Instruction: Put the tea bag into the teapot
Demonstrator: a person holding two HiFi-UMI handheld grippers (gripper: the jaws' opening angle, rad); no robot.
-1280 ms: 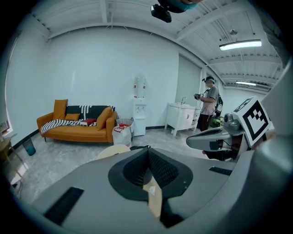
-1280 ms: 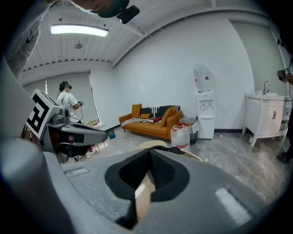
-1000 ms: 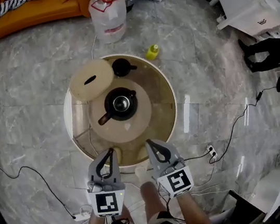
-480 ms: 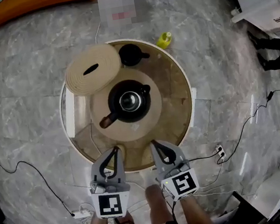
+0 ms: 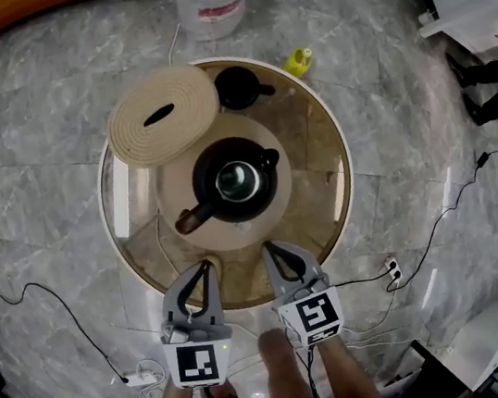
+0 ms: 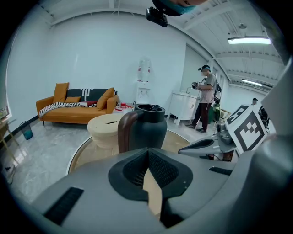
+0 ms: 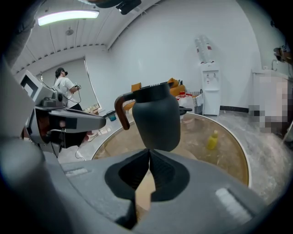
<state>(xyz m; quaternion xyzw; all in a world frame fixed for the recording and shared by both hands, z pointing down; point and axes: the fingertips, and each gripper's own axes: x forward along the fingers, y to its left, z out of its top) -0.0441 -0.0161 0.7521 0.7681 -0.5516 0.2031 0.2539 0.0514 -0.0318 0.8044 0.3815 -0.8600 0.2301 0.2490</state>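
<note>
Hovering at table (image 5: 307, 142) rim: left tongs (image 5: 205, 267), right tongs (image 5: 267, 249) shut; teapot (image 5: 237, 182) beyond

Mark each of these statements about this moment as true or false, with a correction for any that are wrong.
1. Both grippers are shut with nothing between their jaws. True: the left gripper and the right gripper are both closed and empty.
2. The teapot's brown handle points to the head view's right. False: the brown handle of the black teapot sticks out to the lower left, on the left gripper's side.
3. The black teapot stands on a round beige mat with its top open. True: it stands on the round beige mat.
4. The beige round container lies on the floor. False: the beige round container stands on the glass table, beyond the teapot.
</note>
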